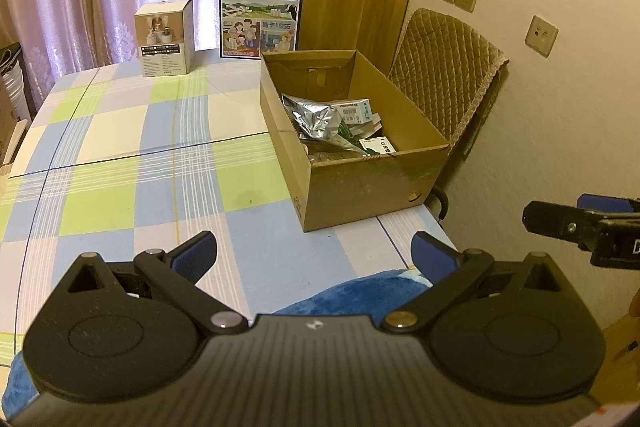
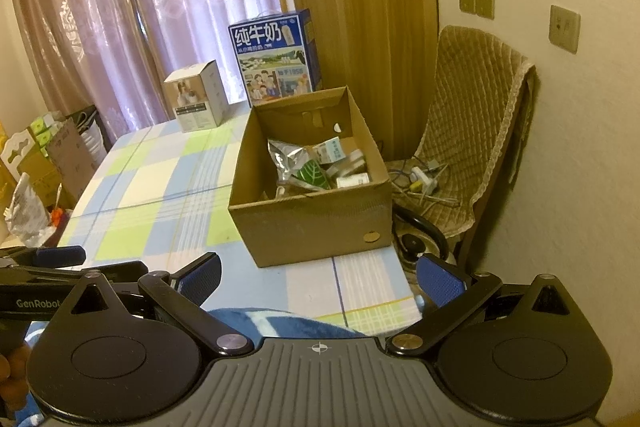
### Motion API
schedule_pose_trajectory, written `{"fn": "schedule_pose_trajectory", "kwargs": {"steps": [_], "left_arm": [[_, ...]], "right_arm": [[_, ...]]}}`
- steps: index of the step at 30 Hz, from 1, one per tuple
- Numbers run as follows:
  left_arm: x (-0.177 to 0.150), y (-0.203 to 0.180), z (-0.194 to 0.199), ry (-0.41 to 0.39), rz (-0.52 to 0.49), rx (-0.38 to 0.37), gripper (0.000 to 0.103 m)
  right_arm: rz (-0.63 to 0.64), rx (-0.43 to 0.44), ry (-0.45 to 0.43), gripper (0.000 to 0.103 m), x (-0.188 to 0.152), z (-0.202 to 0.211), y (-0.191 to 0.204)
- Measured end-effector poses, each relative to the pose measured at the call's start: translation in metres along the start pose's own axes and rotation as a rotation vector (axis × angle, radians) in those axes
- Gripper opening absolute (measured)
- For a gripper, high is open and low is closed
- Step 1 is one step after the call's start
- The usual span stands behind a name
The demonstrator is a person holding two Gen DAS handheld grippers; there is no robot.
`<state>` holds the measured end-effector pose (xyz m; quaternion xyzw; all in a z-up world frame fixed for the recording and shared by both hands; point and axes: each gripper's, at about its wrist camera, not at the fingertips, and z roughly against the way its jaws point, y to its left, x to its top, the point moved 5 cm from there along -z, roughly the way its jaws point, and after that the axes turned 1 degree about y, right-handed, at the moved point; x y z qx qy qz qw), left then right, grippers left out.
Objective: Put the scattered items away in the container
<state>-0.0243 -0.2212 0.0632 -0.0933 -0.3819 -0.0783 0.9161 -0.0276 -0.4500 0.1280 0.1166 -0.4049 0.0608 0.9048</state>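
Small print on white medicine packets (image 1: 362, 113) inside brown cardboard box (image 1: 360, 183) was too small to read, lower packets hidden under crumpled silver foil pouch (image 1: 314, 119), black right gripper (image 1: 580, 223) cut by picture edge.

Counts, both views agreeing:

- One open cardboard box (image 1: 360, 183) is sitting right of centre.
- Inside it, one crumpled silver foil pouch (image 1: 314, 117) is showing; small white packets (image 1: 356, 111) are numbering at least three, pile overlapping, exact count unclear.
- Two upright cartons are standing at upper centre: one blue milk carton (image 1: 262, 13), one white product box (image 1: 167, 39).
- One padded chair (image 2: 472, 131) is sitting at right.
- Three wall plates (image 1: 542, 35) are showing at upper right.
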Motion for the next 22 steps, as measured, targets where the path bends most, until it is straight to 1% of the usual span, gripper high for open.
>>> {"fn": "schedule_pose_trajectory", "kwargs": {"steps": [13,18,22], "left_arm": [[0.0007,-0.0026,-0.0030,-0.003,-0.010,0.003,0.102],[0.0003,-0.0057,-0.0037,0.001,-0.040,0.007,0.102],[-0.0009,-0.0075,-0.0032,-0.009,-0.048,-0.003,0.102]], "right_arm": [[-0.005,-0.008,0.000,0.101,0.0031,-0.0005,-0.0027],[-0.005,-0.008,0.003,0.101,0.0021,-0.0007,-0.0027],[-0.007,-0.006,0.003,0.101,0.0018,-0.0006,-0.0028]]}}
